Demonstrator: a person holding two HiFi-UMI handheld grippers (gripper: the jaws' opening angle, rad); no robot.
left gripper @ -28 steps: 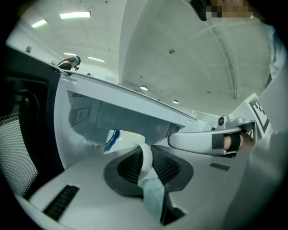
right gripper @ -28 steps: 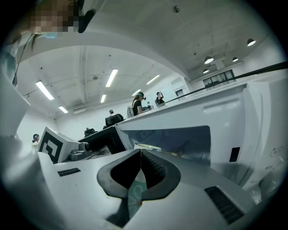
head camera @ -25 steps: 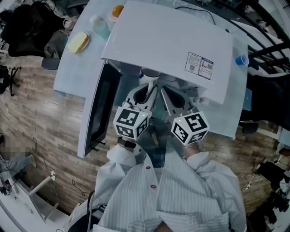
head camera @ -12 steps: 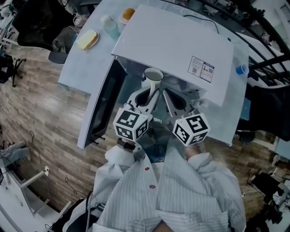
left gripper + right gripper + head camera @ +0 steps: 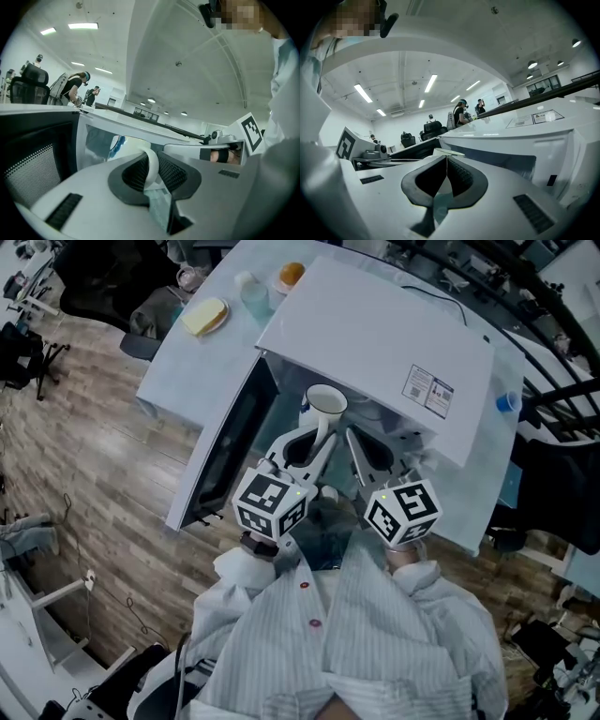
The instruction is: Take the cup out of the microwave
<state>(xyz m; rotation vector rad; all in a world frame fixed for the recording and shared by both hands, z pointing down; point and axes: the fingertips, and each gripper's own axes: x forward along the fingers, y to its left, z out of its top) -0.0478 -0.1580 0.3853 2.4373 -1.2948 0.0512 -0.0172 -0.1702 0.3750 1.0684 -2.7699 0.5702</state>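
Note:
A white cup (image 5: 324,404) with a blue mark hangs just in front of the open white microwave (image 5: 375,334). My left gripper (image 5: 322,434) is shut on its handle; in the left gripper view the handle (image 5: 151,165) sits clamped between the dark pads, and the cup body (image 5: 125,147) shows beyond them. Close to the right of it is my right gripper (image 5: 356,442), its jaws shut with nothing between them (image 5: 446,158). Both grippers point toward the microwave's opening.
The microwave door (image 5: 230,442) stands swung open at the left. On the table behind lie a yellow food item on a plate (image 5: 206,315), a bottle (image 5: 251,292) and an orange item (image 5: 292,275). A blue cap (image 5: 507,401) sits at the right. People stand far off.
The cup, held by my left gripper, has come out from under the microwave's top and risen; its rim now shows whole. The right gripper rose a little alongside.

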